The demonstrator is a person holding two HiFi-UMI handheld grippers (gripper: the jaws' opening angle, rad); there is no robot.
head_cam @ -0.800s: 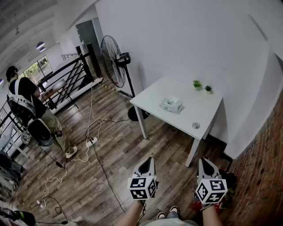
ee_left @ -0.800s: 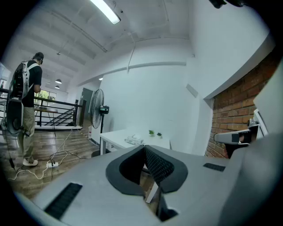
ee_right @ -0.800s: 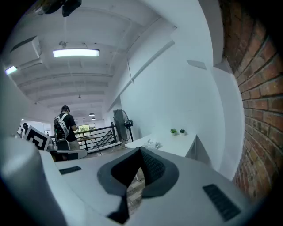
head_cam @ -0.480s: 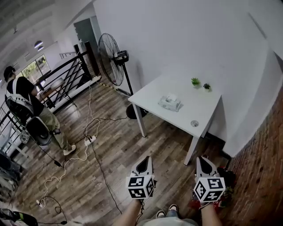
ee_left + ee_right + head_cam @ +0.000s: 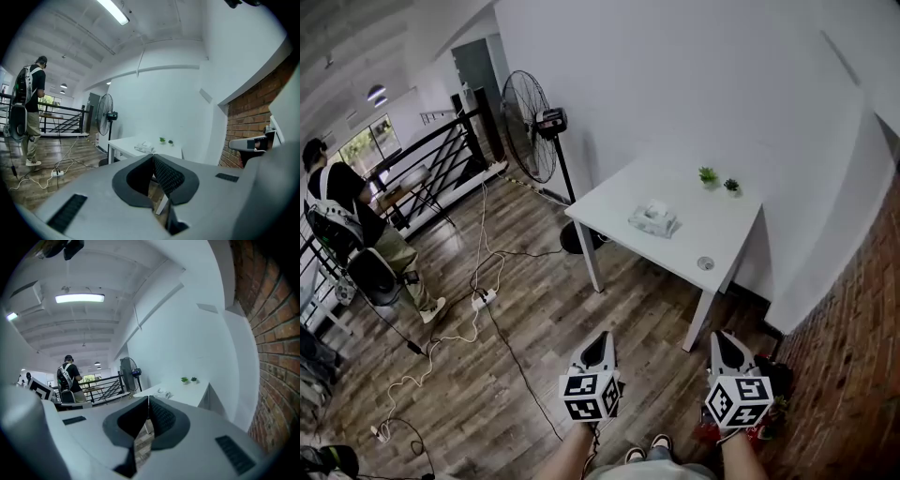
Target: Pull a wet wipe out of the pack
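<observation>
Hovering well short of counter (image 5: 727,225), left tool (image 5: 602,340) and right tool (image 5: 719,338) clenched empty, wipe pack (image 5: 652,219) on counter

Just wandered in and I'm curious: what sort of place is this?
Likely a loft-style office or studio on an upper level: a black railing edges the wood floor, a pedestal fan stands by a white table, and a brick wall runs alongside.

Wipe pack (image 5: 652,219) (too small for detail)
</observation>
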